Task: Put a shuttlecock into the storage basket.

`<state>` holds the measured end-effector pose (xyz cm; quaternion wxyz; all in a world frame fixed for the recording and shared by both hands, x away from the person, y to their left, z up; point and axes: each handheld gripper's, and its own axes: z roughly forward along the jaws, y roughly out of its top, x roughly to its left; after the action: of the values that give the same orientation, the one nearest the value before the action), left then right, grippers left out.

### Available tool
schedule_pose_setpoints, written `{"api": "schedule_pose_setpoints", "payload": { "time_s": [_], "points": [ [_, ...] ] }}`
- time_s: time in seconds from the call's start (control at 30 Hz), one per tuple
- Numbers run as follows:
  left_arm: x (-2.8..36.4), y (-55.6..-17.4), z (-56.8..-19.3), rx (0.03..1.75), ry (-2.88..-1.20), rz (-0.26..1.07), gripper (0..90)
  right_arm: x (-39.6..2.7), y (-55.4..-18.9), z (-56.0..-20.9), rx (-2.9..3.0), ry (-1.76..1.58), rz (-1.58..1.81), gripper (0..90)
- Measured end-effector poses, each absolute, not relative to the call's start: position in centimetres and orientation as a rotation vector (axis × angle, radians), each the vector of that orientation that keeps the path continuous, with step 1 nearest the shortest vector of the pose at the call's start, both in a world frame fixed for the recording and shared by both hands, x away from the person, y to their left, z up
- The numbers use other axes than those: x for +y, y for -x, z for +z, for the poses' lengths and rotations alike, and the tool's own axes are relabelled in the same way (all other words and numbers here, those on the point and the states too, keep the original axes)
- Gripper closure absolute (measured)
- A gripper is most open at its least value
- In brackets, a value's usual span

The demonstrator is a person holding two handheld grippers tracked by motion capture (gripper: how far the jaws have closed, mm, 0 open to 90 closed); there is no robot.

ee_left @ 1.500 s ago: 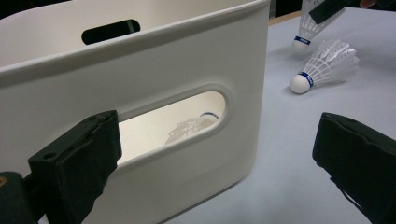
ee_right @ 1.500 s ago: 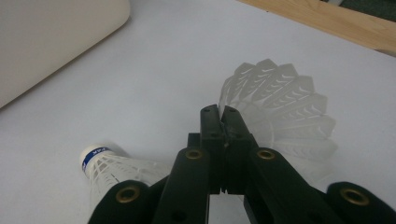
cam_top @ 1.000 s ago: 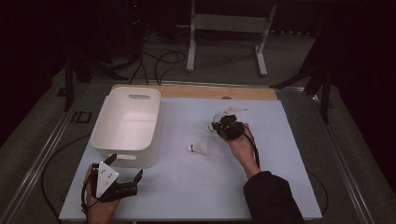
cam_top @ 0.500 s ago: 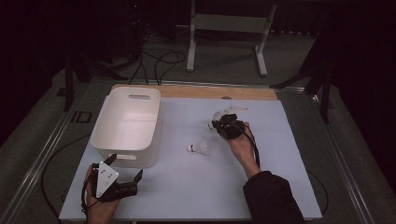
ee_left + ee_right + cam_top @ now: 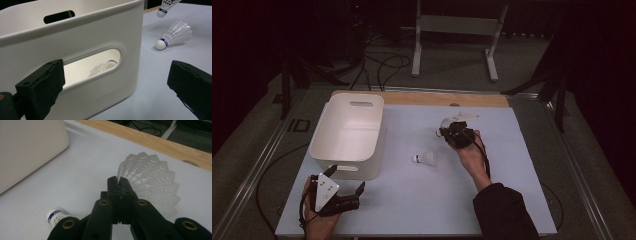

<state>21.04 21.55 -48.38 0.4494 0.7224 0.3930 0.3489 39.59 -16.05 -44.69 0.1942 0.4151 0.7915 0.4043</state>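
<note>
White shuttlecock (image 5: 150, 177) clamped by its feather skirt in right gripper (image 5: 451, 131), raised off the desk (image 5: 512, 200) right of bin (image 5: 347, 135); almost no shift over the last second (grip settled, carry to bin next). Left gripper (image 5: 346, 186) apart, idle. Second shuttlecock (image 5: 426, 158) lies mid-desk.

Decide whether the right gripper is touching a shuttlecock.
Touching. In the right gripper view, the right gripper has its jaws closed on the skirt edge of a shuttlecock.
</note>
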Motion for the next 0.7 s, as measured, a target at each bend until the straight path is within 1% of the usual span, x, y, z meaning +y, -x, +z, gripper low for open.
{"api": "schedule_pose_setpoints", "payload": {
  "time_s": [0.7],
  "points": [
    [21.55, -21.03, -48.37, 0.972, -1.785, 0.864, 1.8, -16.01, -39.32, -43.99, 2.197, -1.155, 1.153, 89.9]
  ]
}}
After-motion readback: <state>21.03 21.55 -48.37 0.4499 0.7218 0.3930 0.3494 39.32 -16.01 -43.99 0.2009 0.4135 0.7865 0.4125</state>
